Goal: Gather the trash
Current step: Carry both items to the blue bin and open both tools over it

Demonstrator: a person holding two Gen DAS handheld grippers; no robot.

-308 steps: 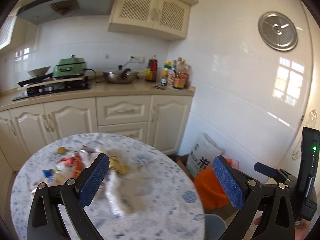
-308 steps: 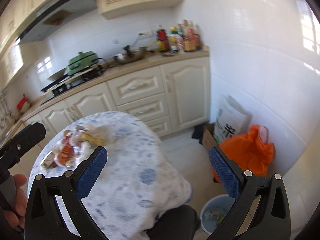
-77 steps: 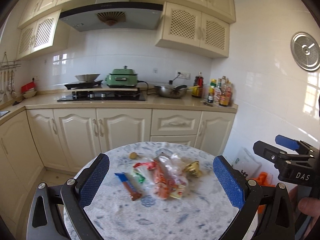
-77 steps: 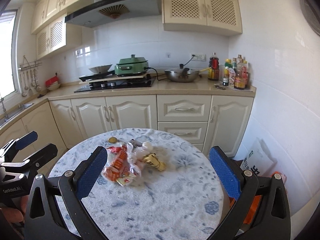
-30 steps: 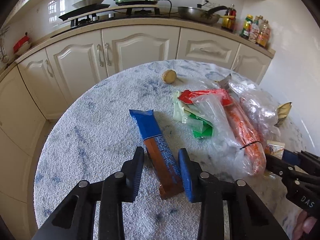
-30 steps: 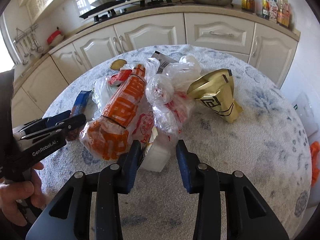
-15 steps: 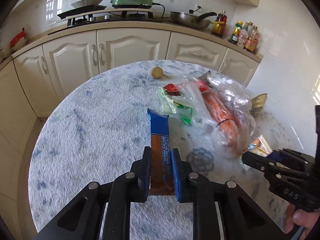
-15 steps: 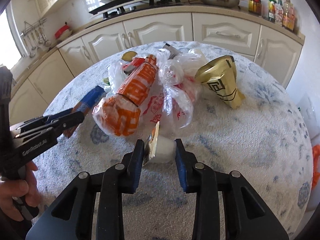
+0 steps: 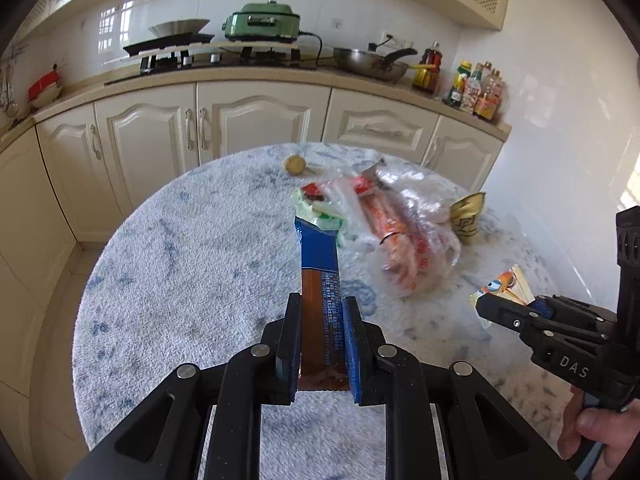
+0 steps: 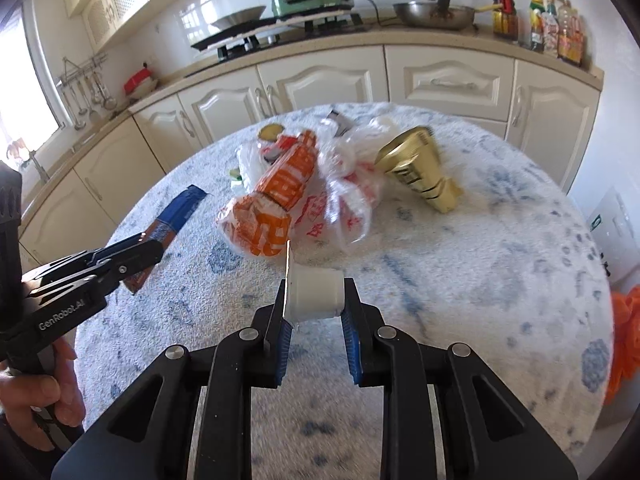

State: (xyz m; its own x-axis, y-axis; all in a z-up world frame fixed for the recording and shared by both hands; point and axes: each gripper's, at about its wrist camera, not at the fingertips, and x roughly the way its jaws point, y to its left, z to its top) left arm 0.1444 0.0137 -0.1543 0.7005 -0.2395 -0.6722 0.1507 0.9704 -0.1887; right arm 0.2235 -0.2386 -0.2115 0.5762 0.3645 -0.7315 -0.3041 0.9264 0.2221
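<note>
My left gripper point(image 9: 320, 312) is shut on a long blue and brown snack wrapper point(image 9: 320, 264) and holds it above the round table point(image 9: 180, 264). The wrapper also shows in the right wrist view point(image 10: 176, 212). My right gripper point(image 10: 314, 300) is shut on a small white cup with a peeled foil lid point(image 10: 316, 294), lifted off the table. That cup shows in the left wrist view point(image 9: 506, 286). A pile of plastic bags with an orange pack point(image 10: 288, 184), a gold pouch point(image 10: 420, 168) and a small brown round thing point(image 9: 294, 164) lie on the table.
The table has a blue and white fuzzy cover. Cream cabinets and a counter with a stove, a green pot point(image 9: 262, 24), a wok and bottles stand behind it. An orange bag point(image 10: 624, 340) lies on the floor at the right.
Both grippers have risen from the table with their items. The left one tilted the wrapper up and away; the right one lifted the white cup clear of the bag pile.
</note>
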